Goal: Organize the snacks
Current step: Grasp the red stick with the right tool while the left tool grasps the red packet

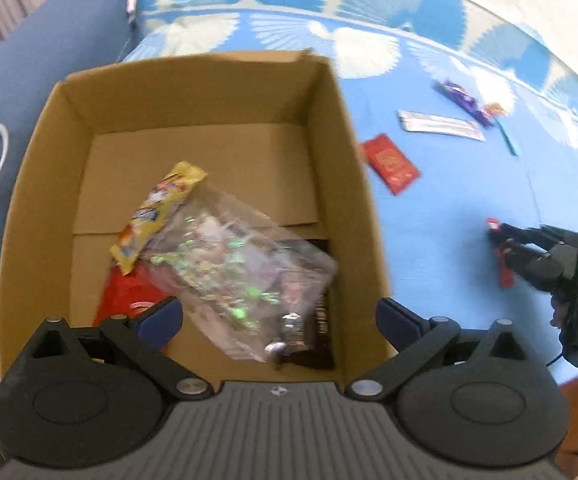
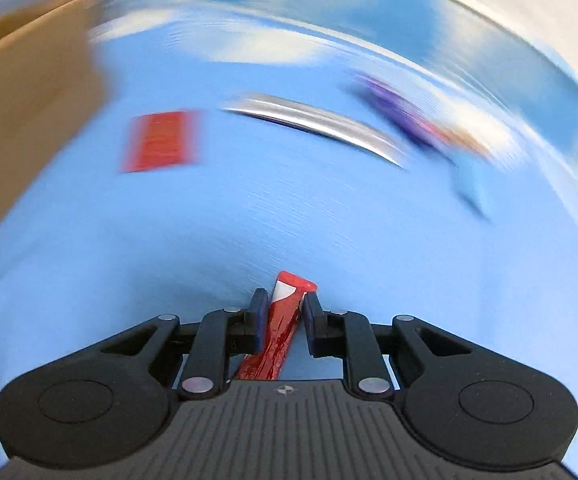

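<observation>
The left gripper (image 1: 279, 314) hangs over the open cardboard box (image 1: 41, 184), its fingers spread wide and holding nothing. Below them, a clear cellophane bag (image 1: 233, 264) lies tilted on the heap inside the box, perhaps just let go. Under it sit a yellow candy packet (image 1: 157, 216), a red packet (image 1: 125, 300) and a dark wrapper (image 1: 317, 340), all gathered in the near half of the box.

Off to the right, the right gripper (image 2: 285, 316) is down on the blue fan-patterned cloth (image 1: 449, 220), and its fingers are drawn in close either side of a slim red stick wrapper (image 2: 279, 336). The wrapper runs lengthwise between the pads, so the fingers bear on its narrow sides; whether they are pinching yet or only bracketing it cannot be told for certain, though the gap looks nearly taken up. Heavy blur in the right wrist view suggests that this hand is moving.

Still loose on the cloth, well apart from the box, are a flat red packet (image 1: 391, 162), a silver stick packet (image 1: 441, 125) and a purple chocolate bar (image 1: 463, 100). The sorting looks roughly halfway done.
</observation>
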